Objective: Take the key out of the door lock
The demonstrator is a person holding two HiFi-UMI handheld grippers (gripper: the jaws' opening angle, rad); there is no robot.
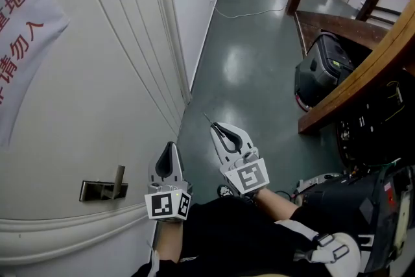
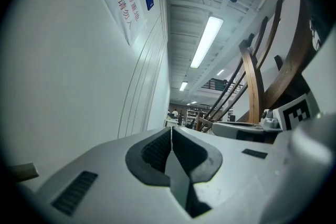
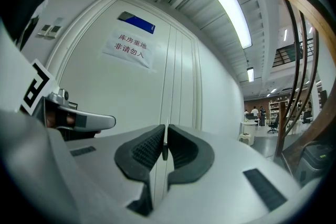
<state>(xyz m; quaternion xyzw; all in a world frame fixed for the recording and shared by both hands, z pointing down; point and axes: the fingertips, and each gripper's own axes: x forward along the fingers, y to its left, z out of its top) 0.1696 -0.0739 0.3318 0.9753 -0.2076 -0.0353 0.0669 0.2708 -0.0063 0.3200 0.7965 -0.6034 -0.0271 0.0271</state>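
Grey ribbed pads (image 3: 146, 149) of the right gripper (image 3: 165, 142) stand almost closed, pinching the key (image 3: 165, 151) between them. Only a small dark part and a thin pale edge of it show here. In the head view the key (image 1: 210, 120) appears as a slim metal sliver projecting from the jaw tips, though it is too small for its shape to be confirmed. It sits over the glossy grey-green floor (image 1: 253, 74), clear of the white panelled door (image 1: 97, 87) and apart from the metal lock plate (image 1: 97, 191) with its short lever. The left gripper (image 2: 171, 139) hangs near the door's edge. Its ribbed pads (image 2: 158, 149) meet flat with nothing between them. Both gripper bodies are smooth, light-grey, rounded plastic.
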